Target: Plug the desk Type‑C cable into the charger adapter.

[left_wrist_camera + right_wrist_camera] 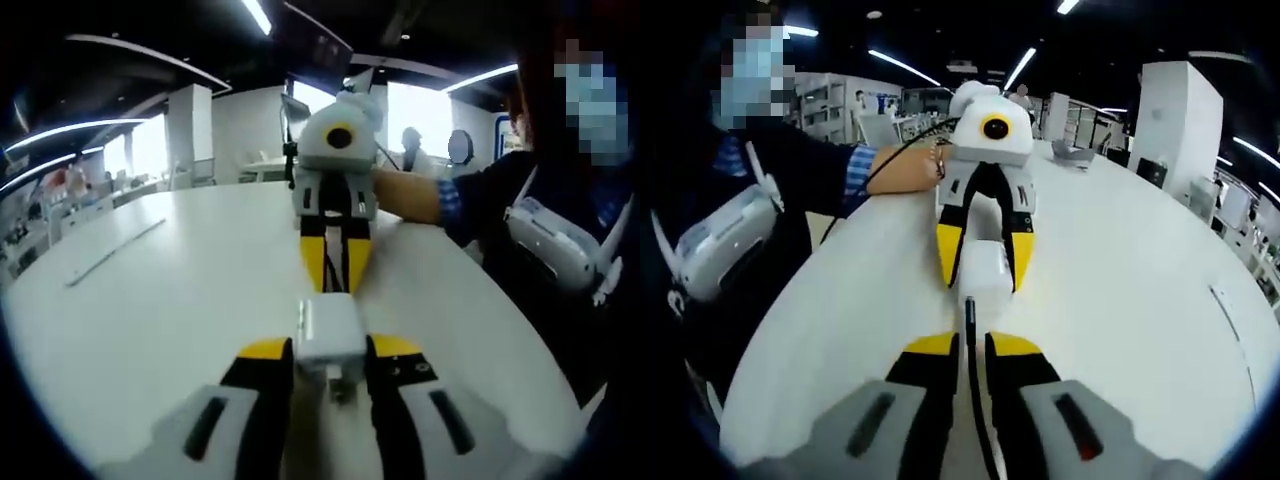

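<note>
Above a white counter (150, 300), the left tool (330, 365) grasps the charger adapter (330, 330) while the right tool (972, 345) pinches the Type-C cable (971, 330) (plug tip just short of the adapter). Keeping plug and port aligned should ease insertion.

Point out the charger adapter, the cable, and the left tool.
charger adapter (330, 335): left gripper view, its white body.
cable (971, 345): right gripper view, dark cord near the plug end.
left tool (986, 262): right gripper view, midway between its yellow tips.
</note>
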Demonstrator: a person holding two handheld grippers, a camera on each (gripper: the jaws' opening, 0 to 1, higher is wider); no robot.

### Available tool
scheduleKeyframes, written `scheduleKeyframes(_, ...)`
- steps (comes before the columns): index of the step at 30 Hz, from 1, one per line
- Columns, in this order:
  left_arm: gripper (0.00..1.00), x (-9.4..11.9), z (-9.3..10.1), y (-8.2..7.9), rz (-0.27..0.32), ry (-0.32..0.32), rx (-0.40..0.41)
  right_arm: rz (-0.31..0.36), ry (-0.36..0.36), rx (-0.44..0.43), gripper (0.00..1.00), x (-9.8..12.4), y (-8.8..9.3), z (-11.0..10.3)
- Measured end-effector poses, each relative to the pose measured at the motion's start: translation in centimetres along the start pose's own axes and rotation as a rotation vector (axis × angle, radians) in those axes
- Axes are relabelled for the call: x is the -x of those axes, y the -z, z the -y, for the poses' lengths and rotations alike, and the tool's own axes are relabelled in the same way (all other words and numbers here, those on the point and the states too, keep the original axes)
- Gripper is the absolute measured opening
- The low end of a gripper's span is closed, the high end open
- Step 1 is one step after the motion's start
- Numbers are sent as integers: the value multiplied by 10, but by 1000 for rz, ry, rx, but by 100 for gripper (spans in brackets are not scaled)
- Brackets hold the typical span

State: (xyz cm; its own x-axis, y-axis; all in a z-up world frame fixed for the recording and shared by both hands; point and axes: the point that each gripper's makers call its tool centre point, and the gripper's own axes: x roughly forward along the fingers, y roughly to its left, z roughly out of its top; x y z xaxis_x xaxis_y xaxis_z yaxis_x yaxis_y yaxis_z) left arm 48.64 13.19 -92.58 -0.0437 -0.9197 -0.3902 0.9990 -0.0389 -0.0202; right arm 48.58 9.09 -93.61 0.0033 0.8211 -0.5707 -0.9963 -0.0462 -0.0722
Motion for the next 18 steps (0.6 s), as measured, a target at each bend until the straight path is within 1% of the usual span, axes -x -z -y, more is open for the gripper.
scheduleKeyframes(3,28,-1,-1,1,-3,5,6,-12,3,-6,10,-1,3,2)
scheduleKeyframes(4,27,-1,-1,2,-3,7,8,-16,4,-7,9,-1,4,2)
scheduleKeyframes(5,27,0,1,2,-5,11,5,-23,5,-4,4,-1,6,2)
scheduleKeyframes(6,27,-2,0,2,-8,11,1,-28,-1,2,4,-2,6,1)
scheduleKeyframes(8,27,-3,0,3,-14,10,0,-36,1,5,3,-2,5,0)
scheduleKeyframes(12,26,-6,1,4,-25,7,-1,-57,10,-26,2,-1,5,-2)
scheduleKeyframes(18,26,-8,-3,5,-42,-14,9,-85,42,-52,2,-1,4,-1)
